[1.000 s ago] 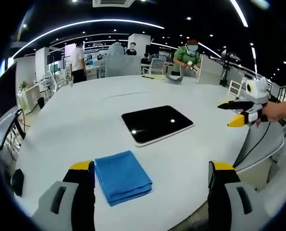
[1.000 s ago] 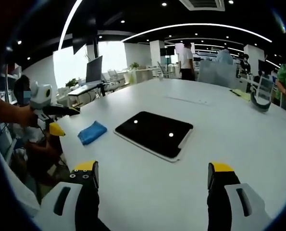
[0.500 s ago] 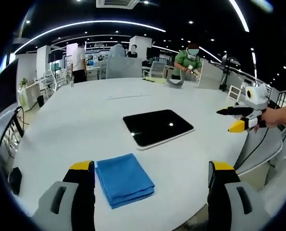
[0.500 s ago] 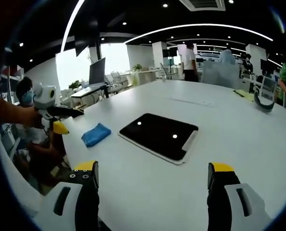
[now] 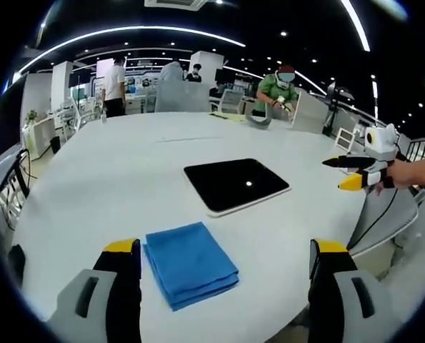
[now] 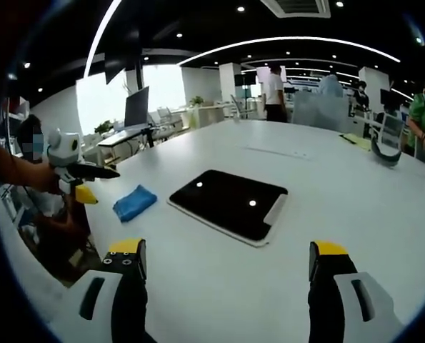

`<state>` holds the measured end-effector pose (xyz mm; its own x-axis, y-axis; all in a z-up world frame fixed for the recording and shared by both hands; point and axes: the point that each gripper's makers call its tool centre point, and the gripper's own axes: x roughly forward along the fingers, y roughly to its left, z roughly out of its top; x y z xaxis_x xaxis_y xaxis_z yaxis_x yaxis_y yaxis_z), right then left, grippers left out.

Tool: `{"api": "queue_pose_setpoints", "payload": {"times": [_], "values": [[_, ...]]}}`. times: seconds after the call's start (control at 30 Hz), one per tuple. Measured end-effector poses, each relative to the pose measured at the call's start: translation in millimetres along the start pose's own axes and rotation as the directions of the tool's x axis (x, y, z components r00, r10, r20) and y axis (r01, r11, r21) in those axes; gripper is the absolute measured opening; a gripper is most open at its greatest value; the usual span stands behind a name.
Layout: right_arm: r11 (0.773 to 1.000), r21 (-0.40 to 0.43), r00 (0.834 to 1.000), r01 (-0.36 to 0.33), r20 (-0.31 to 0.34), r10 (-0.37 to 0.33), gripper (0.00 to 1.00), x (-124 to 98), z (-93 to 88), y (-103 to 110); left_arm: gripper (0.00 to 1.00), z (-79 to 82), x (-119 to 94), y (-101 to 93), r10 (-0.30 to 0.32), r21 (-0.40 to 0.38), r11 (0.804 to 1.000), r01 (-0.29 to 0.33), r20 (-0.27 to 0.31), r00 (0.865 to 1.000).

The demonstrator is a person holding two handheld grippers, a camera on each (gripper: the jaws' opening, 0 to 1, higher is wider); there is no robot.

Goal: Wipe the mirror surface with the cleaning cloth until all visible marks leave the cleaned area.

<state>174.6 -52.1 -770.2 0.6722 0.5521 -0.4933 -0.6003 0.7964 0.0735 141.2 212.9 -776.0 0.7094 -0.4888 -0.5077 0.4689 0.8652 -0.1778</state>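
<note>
Here the cleaning cloth (image 5: 191, 263) lies between the left gripper's (image 5: 223, 275) wide-spread jaws — untouched.

Left gripper view: cloth and mirror on white counter

The left gripper (image 5: 225, 286) hovers with jaws spread wide, empty. A folded blue cleaning cloth (image 5: 191, 263) lies between them on the counter (image 5: 112, 179). The dark mirror (image 5: 236, 184) lies beyond it, apart. The right gripper (image 5: 349, 172) enters from the right, above the counter edge.
</note>
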Motion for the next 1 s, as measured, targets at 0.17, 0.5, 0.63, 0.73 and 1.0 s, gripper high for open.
{"api": "queue_pose_setpoints", "payload": {"times": [0.17,0.5,0.63,0.73,1.0], "values": [[1.0,-0.009,1.0,-0.015,0.002,0.015,0.95,1,-4.3,-3,0.99,-0.2,5,-1.2,-0.001,-0.002,1.0,0.001,0.003,1.0],[1.0,0.012,1.0,-0.016,0.015,0.016,0.95,-3,-9.1,-8,0.87,4.5,15,6.4,-0.001,0.015,1.0,0.001,-0.002,1.0],[1.0,0.015,1.0,-0.02,0.007,0.019,0.95,-3,-13.7,-6,0.85,7.9,20,11.6,0.001,0.024,1.0,-0.001,-0.003,1.0],[0.999,0.031,1.0,-0.011,0.015,0.011,0.95,-6,-13.7,-7,0.79,8.4,24,14.5,-0.004,0.038,0.999,0.004,-0.006,1.0],[0.999,0.052,1.0,0.007,0.024,-0.009,0.95,-11,-14.2,-11,0.62,-6.7,31,15.6,-0.018,0.09,0.996,0.023,-0.054,0.998]]}}
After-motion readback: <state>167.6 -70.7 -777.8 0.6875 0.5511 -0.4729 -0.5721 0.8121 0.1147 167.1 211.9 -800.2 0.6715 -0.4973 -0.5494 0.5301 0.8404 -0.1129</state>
